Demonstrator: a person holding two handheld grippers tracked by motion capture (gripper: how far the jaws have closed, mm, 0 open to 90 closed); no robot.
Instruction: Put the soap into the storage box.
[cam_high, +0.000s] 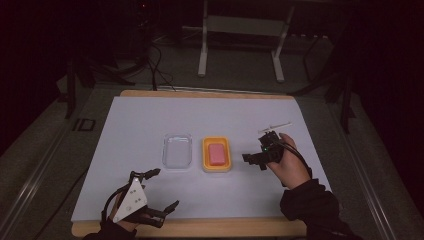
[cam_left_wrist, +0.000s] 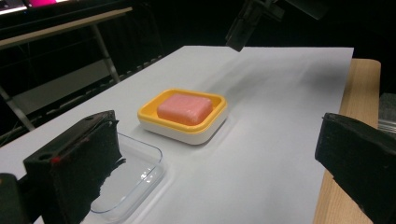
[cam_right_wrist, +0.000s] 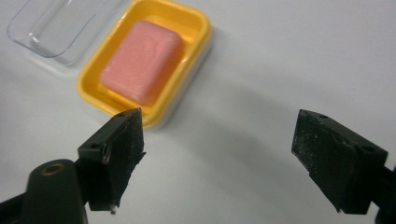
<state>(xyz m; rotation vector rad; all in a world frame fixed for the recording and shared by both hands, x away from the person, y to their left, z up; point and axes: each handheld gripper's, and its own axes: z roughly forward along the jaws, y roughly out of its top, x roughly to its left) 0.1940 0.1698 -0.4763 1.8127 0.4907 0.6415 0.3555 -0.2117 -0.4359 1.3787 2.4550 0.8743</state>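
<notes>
Pink soap (cam_high: 217, 154) in yellow dish (cam_high: 206, 161), clear lid (cam_high: 177, 151) beside

Glossy clear plastic lid (cam_left_wrist: 133, 179), matt pink soap (cam_right_wrist: 141, 60)

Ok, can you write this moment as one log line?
left gripper: open | right gripper: open, near soap dish | soap: in dish | clear lid: beside dish

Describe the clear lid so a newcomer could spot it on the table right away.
Start from the white sheet covering the wooden table. Near its middle two shallow rectangular things lie side by side, close but apart. The clear plastic lid is the one nearer the left gripper: transparent and empty, whereas the yellow soap dish beside it holds a pink soap bar.
</notes>
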